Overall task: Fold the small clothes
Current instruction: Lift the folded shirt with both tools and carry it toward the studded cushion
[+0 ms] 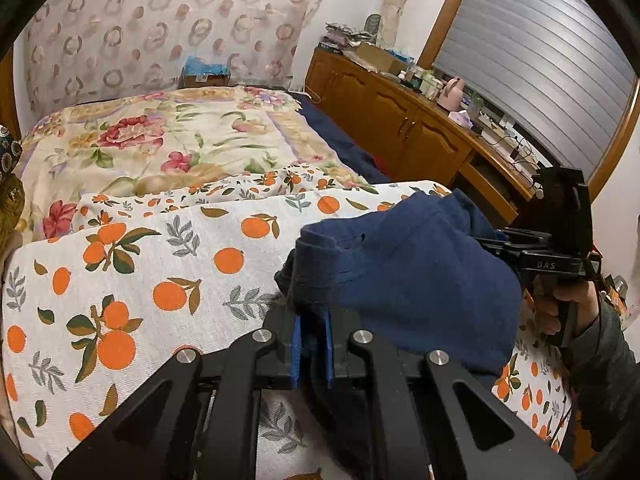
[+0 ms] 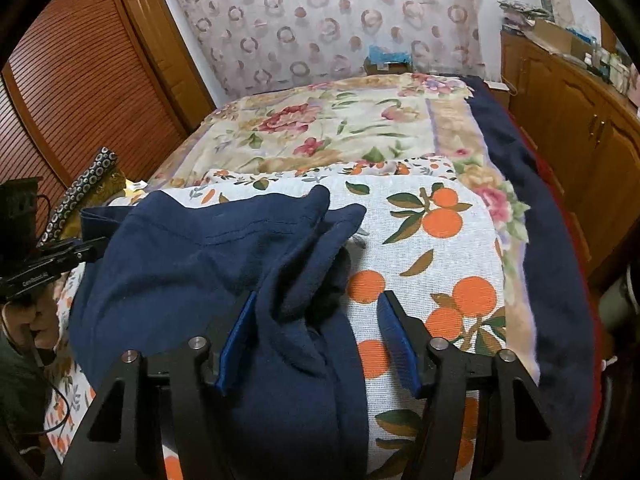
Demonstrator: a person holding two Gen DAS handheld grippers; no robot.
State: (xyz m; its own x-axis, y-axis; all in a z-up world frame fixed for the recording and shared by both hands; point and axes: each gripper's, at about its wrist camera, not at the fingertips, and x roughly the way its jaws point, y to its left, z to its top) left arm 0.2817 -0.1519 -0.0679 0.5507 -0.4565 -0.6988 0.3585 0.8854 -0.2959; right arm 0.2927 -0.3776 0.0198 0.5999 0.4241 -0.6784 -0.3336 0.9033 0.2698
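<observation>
The left hand-held gripper (image 1: 311,344) pinches the navy garment (image 1: 404,280) over the orange-print cloth (image 1: 160,264).

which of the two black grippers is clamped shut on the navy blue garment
The left gripper: its blue pads pinch the navy blue garment's edge. The right gripper stands open around a fold.

Each wrist view looks forward and downward along its gripper, close above the orange-print cloth (image 1: 120,280) on the bed. Both views share the navy garment (image 2: 192,264), floral blanket (image 1: 160,136), and patterned curtain (image 2: 320,20).
</observation>
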